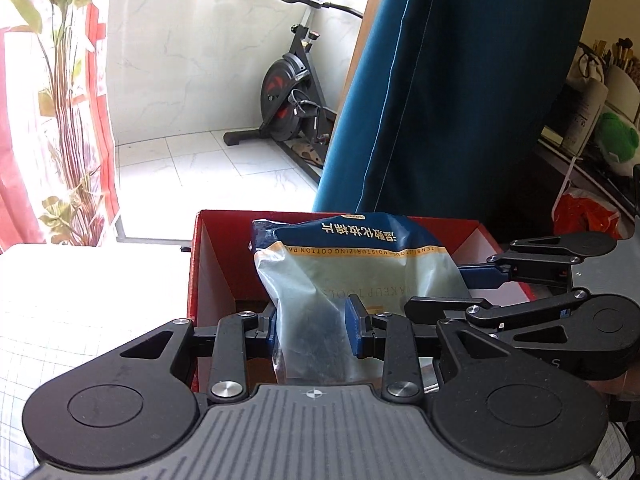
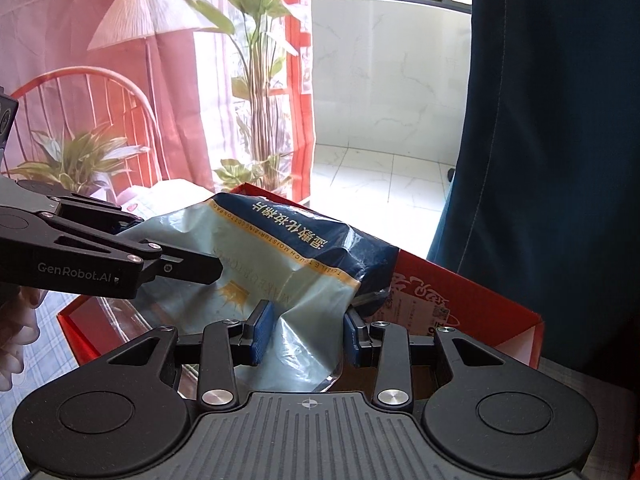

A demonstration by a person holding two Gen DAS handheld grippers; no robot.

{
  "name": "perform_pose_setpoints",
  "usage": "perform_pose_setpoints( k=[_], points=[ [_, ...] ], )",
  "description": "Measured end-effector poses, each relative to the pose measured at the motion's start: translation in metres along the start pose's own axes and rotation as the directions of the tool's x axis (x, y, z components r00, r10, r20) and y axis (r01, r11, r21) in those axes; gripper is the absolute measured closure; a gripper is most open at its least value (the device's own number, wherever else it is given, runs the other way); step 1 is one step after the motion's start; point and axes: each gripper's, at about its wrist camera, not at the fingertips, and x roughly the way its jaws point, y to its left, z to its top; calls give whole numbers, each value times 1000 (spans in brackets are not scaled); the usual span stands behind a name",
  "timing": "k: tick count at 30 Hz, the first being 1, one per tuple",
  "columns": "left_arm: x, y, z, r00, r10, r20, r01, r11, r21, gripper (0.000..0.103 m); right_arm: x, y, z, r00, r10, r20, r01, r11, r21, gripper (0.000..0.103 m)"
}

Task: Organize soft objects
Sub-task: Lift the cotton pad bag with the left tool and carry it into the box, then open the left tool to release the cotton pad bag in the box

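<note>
A blue and pale plastic bag of cotton pads (image 1: 352,264) stands over an open red cardboard box (image 1: 224,220). My left gripper (image 1: 314,330) is shut on the bag's lower end, blue pads pressing its sides. My right gripper (image 2: 306,334) is shut on another part of the same bag (image 2: 288,248), above the red box (image 2: 480,300). The right gripper also shows in the left wrist view (image 1: 480,276), at the bag's right side. The left gripper shows in the right wrist view (image 2: 160,256), at the bag's left side. The box's inside is mostly hidden by the bag.
The box sits on a table with a pale checked cloth (image 1: 80,300). A dark teal curtain (image 1: 460,80) hangs behind it. An exercise bike (image 1: 292,92) stands on the tiled balcony. Plants (image 2: 256,80), a red chair (image 2: 80,92) and a lamp (image 2: 140,12) are at the left.
</note>
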Motion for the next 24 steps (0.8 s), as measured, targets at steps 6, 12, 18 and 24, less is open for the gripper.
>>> perform_pose_setpoints(
  k=[6,12,18,24],
  points=[
    [10,6,1,999,2,-49,-2,1000,15,70,23,-1,-1,996,-18,-84,18,1000,-5,69],
    [13,6,1,996,67,-57,-64,997,51,59,41,5,-8,984,-63,-169,61,998,-17,64],
    [-4,2,-1,996,76,-39,-73,994,79,58,33,7,-15,979,-84,-184,78,996,-43,62],
    [-29,-5,-7,998,61,-6,-60,995,77,58,7,5,-20,985,-89,-151,86,996,-28,62]
  ],
)
